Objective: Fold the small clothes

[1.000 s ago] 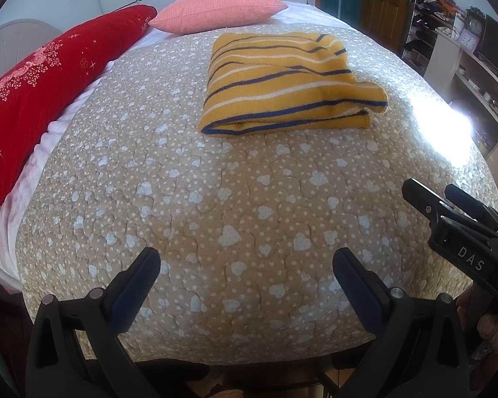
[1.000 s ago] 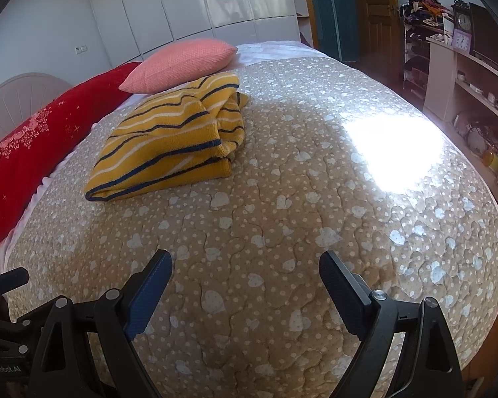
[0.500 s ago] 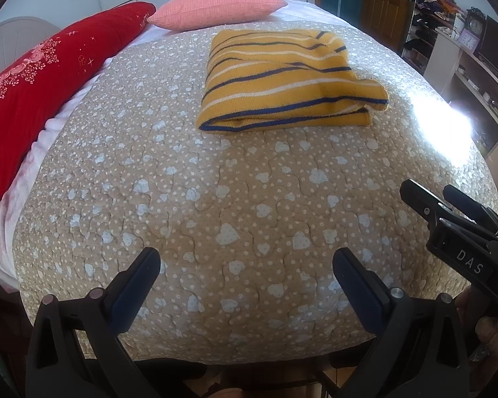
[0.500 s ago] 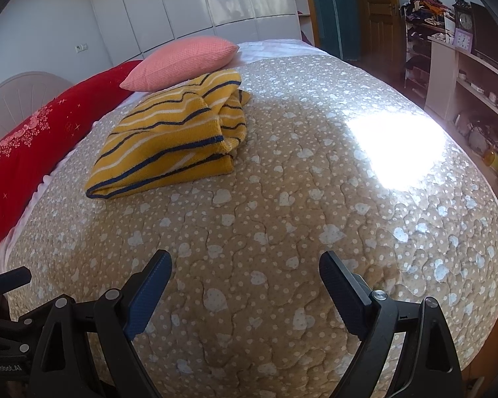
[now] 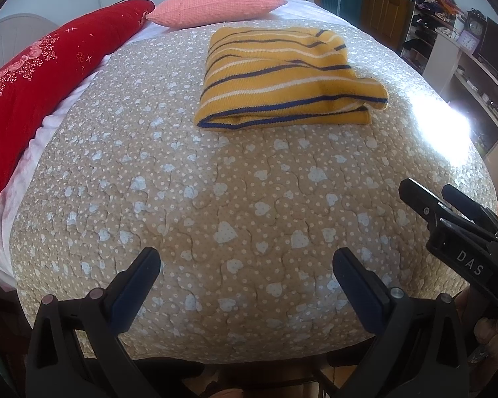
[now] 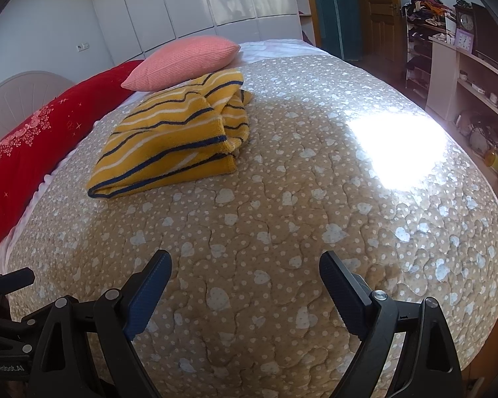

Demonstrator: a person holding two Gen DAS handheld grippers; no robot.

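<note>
Yellow striped sweater folded into a thick packet on the bed, toward the pillow end, just short of the pink pillow and beside the red bolster. Looks finished, or nearly so: layers stacked, near hem roughly square, right edge lumpier with a cuff or corner poking out past the stack.

Risks from here, as judgement only. Loose right-hand layers likely to slide or spring apart if nudged, being soft knit on a quilted cover. Pinching only the top layer would peel the fold open. Dragging the packet across the quilt could bunch both. Bright sun patch right of the sweater washing out detail there, so edges easy to misjudge.

Left tool spread wide, released, holding nothing, touching nothing, poised over the bed's foot end well apart from the sweater. Right tool likewise wide apart and empty, above the same end of the quilt, seen at the right margin of the left view.
</note>
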